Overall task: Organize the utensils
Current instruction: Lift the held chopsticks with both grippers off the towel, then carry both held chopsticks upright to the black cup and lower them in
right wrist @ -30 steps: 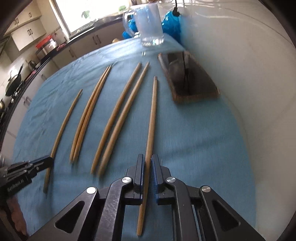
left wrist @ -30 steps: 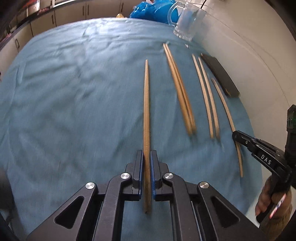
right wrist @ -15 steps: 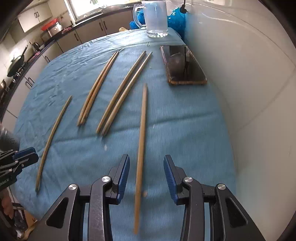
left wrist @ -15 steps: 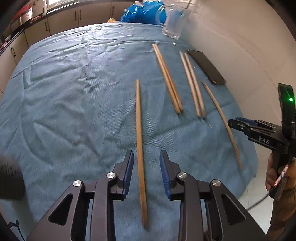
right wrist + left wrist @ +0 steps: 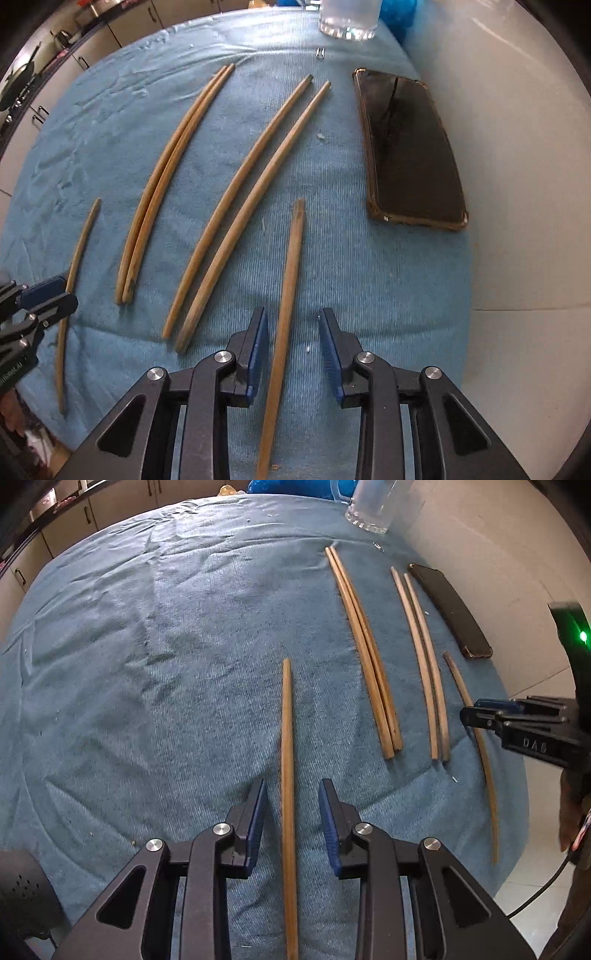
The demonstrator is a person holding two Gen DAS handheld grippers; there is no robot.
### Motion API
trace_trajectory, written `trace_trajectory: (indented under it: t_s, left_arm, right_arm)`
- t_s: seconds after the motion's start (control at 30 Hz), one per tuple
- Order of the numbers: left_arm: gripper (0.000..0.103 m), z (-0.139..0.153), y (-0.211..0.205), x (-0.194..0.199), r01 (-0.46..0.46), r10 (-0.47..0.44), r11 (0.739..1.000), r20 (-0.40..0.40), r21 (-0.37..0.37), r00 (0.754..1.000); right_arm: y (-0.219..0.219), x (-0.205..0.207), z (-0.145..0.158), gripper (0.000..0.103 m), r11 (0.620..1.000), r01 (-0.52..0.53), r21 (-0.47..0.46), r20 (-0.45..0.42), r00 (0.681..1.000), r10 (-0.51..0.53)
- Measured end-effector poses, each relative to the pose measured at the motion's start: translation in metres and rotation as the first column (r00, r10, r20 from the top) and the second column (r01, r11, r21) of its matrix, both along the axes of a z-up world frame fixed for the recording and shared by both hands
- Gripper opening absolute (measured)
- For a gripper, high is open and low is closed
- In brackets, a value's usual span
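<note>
Several wooden chopsticks lie on a blue cloth. My left gripper is open with a single chopstick lying on the cloth between its fingers. My right gripper is open over another single chopstick lying on the cloth. Between them lie two pairs: one pair and a second pair. The right gripper shows in the left wrist view over its chopstick. The left gripper shows in the right wrist view by its chopstick.
A black phone lies at the right by a white wall. A glass mug stands at the far edge, with a blue bag behind it. Kitchen cabinets lie beyond the table. The cloth's near edge drops to the floor.
Both grippers have opened and let go of their chopsticks, which now lie on the cloth. Both grippers have pulled back toward the near edge.
</note>
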State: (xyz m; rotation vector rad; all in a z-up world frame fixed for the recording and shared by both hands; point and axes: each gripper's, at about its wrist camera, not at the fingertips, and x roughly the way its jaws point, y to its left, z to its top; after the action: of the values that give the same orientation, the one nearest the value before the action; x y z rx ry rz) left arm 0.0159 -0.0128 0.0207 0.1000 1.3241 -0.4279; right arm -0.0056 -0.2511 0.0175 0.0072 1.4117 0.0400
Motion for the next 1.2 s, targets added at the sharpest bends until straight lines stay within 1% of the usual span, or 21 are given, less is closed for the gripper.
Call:
trace_trajectory:
  t_s: [0.13, 0.2, 0.27, 0.3, 0.37, 0.43, 0.47, 0.5, 0.53, 0.6, 0.67, 0.73, 0.87, 0.97, 1.07, 1.17, 1.2]
  left_arm:
    - [0.027, 0.000, -0.009, 0.006, 0.022, -0.022, 0.999, -0.005, 0.035, 1.000]
    - [0.027, -0.002, -0.017, 0.013, 0.033, -0.032, 0.998, -0.009, 0.046, 0.999]
    - [0.027, -0.003, -0.022, 0.016, 0.060, -0.059, 0.997, -0.010, 0.057, 0.998]
    - [0.027, -0.002, -0.024, 0.016, 0.071, -0.070, 0.996, -0.011, 0.059, 0.997]
    - [0.027, -0.003, -0.029, 0.020, 0.098, -0.098, 0.994, -0.017, 0.057, 0.995]
    - [0.027, -0.003, -0.028, 0.024, 0.090, -0.089, 0.995, -0.020, 0.036, 0.996]
    - [0.022, -0.003, -0.026, 0.025, 0.069, -0.069, 0.997, -0.012, 0.029, 0.998]
    - [0.006, -0.003, -0.023, 0.026, 0.051, -0.051, 0.998, 0.002, 0.032, 0.999]
    - [0.006, -0.004, -0.019, 0.026, 0.034, -0.034, 0.999, 0.016, 0.029, 0.999]
    - [0.006, -0.004, -0.009, 0.024, 0.005, -0.004, 1.000, 0.033, -0.017, 0.999]
    - [0.006, -0.001, -0.002, 0.017, -0.023, 0.025, 0.999, 0.069, -0.022, 0.997]
    - [0.006, 0.004, 0.008, 0.007, -0.032, 0.036, 0.999, 0.103, -0.039, 0.994]
    - [0.006, 0.021, 0.027, -0.018, -0.038, 0.056, 0.992, 0.155, -0.118, 0.986]
    - [0.006, 0.033, 0.035, -0.040, -0.034, 0.064, 0.987, 0.191, -0.160, 0.979]
    - [0.006, 0.048, 0.042, -0.064, -0.021, 0.070, 0.982, 0.257, -0.189, 0.964]
    - [0.006, 0.063, 0.052, -0.086, -0.024, 0.098, 0.973, 0.318, -0.231, 0.943]
    - [0.006, 0.069, 0.056, -0.094, -0.029, 0.114, 0.969, 0.343, -0.245, 0.932]
  right_arm:
    - [-0.003, 0.019, -0.003, 0.032, 1.000, -0.008, 0.011, -0.067, 0.998, 0.009]
    - [-0.001, 0.030, -0.005, 0.032, 1.000, -0.008, 0.011, -0.081, 0.997, 0.009]
    - [0.001, 0.034, -0.005, 0.032, 1.000, -0.015, 0.001, -0.078, 0.997, 0.015]
    - [0.003, 0.034, -0.006, 0.031, 1.000, -0.019, -0.005, -0.065, 0.998, 0.018]
    - [0.007, 0.033, -0.003, 0.026, 0.999, -0.031, -0.014, -0.033, 0.999, 0.031]
    - [0.013, 0.030, -0.002, 0.021, 0.999, -0.040, -0.017, -0.006, 0.999, 0.040]
    - [0.015, 0.027, -0.002, 0.018, 0.999, -0.043, -0.019, 0.012, 0.999, 0.043]
    - [0.017, 0.025, -0.002, 0.012, 0.999, -0.048, -0.014, 0.030, 0.998, 0.048]
    - [0.018, 0.022, -0.001, 0.010, 0.999, -0.049, -0.009, 0.042, 0.998, 0.049]
    - [0.019, 0.014, -0.001, 0.009, 0.999, -0.040, -0.002, 0.080, 0.996, 0.040]
    - [0.018, 0.005, 0.000, 0.008, 0.999, -0.032, 0.023, 0.102, 0.994, 0.030]
    - [0.019, -0.008, 0.002, 0.008, 0.998, -0.031, 0.047, 0.143, 0.989, 0.023]
    - [0.017, -0.037, 0.012, 0.008, 0.995, -0.027, 0.097, 0.228, 0.974, 0.004]
    - [0.017, -0.065, 0.021, 0.008, 0.991, -0.027, 0.132, 0.284, 0.959, -0.012]
    - [0.020, -0.081, 0.036, 0.008, 0.985, -0.035, 0.167, 0.338, 0.941, -0.024]
    - [0.024, -0.099, 0.054, 0.008, 0.979, -0.056, 0.194, 0.398, 0.917, -0.026]
    - [0.027, -0.103, 0.056, 0.008, 0.979, -0.062, 0.194, 0.413, 0.911, -0.024]
